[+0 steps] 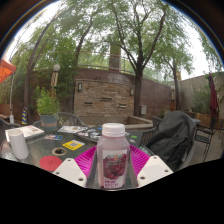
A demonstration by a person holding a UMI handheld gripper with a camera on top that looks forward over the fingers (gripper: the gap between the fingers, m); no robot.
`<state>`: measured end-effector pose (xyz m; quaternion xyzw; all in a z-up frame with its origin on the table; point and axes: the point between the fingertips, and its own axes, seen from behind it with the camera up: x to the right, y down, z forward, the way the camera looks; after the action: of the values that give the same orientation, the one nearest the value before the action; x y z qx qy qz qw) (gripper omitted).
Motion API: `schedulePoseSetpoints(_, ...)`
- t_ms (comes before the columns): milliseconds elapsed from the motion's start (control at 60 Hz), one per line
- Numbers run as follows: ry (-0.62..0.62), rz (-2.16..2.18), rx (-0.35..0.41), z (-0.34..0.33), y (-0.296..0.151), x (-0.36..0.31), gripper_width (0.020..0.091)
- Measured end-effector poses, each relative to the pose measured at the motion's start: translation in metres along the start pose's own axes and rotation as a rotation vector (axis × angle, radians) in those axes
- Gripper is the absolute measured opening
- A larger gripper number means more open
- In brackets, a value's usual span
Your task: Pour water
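A clear plastic bottle (113, 150) with a white cap and a red fruit label stands upright between my fingers. My gripper (112, 171) is shut on it, with the pink pads (87, 158) pressing its lower body from both sides. The bottle's base is hidden below the fingers. A white cup (18, 143) stands on the glass patio table (45, 150), off to the left beyond the fingers.
The table holds a yellow card (73, 145), a red item (50, 162) and other small things. A dark chair draped with a jacket (175, 135) stands to the right. A brick outdoor fireplace (100, 98), a fence and trees lie beyond.
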<state>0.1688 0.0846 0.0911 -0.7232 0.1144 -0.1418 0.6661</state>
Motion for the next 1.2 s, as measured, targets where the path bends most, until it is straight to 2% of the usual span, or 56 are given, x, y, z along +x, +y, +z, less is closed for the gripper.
schedulePoseSetpoints(100,0.011,-0.013,-0.009,-0.004,0.001,-0.002,0.046)
schedulePoseSetpoints(150,0.007,-0.063,-0.029,-0.005,0.0,-0.007,0.0457)
schedulePoseSetpoints(167,0.002,-0.083,-0.03,-0.005,-0.001,-0.007,0.0434)
schedulePoseSetpoints(233,0.029,-0.221,-0.015,-0.015,-0.018,-0.019,0.0432)
schedulePoseSetpoints(283,0.029,-0.345,0.008,-0.018,-0.037,-0.033,0.0428)
schedulePoseSetpoints(300,0.029,-0.39,0.02,-0.021,-0.044,-0.04,0.0397)
schedulePoseSetpoints(433,0.01,-0.721,0.117,-0.035,-0.105,-0.116,0.0396)
schedulePoseSetpoints(567,-0.035,-1.196,0.191,-0.034,-0.133,-0.195,0.0396)
schedulePoseSetpoints(700,-0.037,-1.773,0.282,-0.03,-0.118,-0.261,0.0395)
schedulePoseSetpoints(800,-0.046,-2.051,0.288,-0.027,-0.091,-0.279,0.0396)
schedulePoseSetpoints(850,-0.09,-2.12,0.294,-0.021,-0.089,-0.283,0.0395)
schedulePoseSetpoints(1033,-0.042,-2.347,0.425,-0.025,-0.098,-0.308,0.04)
schedulePoseSetpoints(1200,-0.061,-2.387,0.437,-0.026,-0.095,-0.309,0.0401)
